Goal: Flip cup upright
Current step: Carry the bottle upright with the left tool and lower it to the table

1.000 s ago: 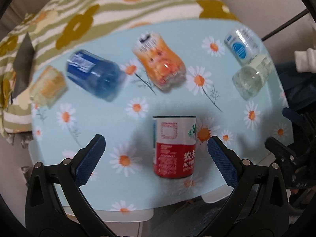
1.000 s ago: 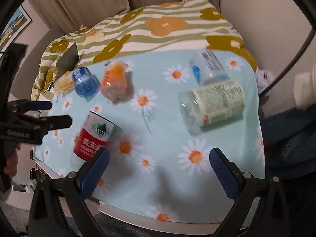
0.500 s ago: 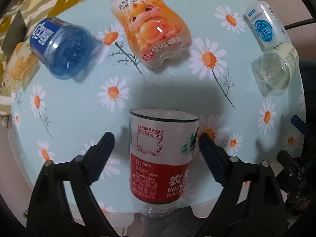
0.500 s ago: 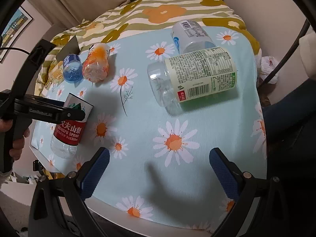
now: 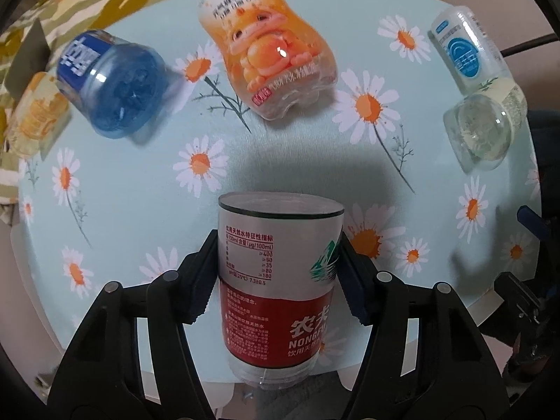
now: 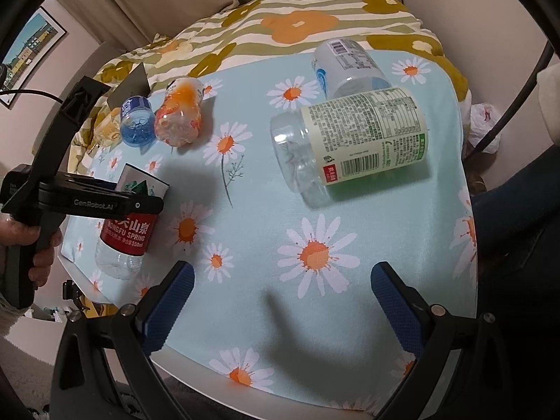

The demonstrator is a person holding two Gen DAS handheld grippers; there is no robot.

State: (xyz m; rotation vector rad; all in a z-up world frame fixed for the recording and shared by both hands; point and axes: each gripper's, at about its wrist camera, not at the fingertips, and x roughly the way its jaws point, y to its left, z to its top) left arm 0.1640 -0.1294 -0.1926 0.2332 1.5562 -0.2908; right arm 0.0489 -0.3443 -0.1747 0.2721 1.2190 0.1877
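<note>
Fingers [image 5: 351, 281] of the left gripper [image 5: 278, 273] are pressing both sides of the red cup [image 5: 276, 280], which is lying at the near-left table [image 6: 315, 210] edge. Right gripper [image 6: 281, 301] is hovering over the daisy cloth, jaws spread wide, holding nothing.

We see a daisy-print tablecloth [image 6: 315, 189] in pale blue. On it lie an orange cartoon-label bottle [image 5: 269, 56] beside a blue bottle [image 5: 112, 87], and, well apart from these, a clear jar with a green label [image 6: 353, 143] touching a white-and-blue bottle [image 6: 346, 66]. Behind the table we see a floral striped blanket [image 6: 301, 24] and a framed picture [image 6: 31, 42] on the wall.
</note>
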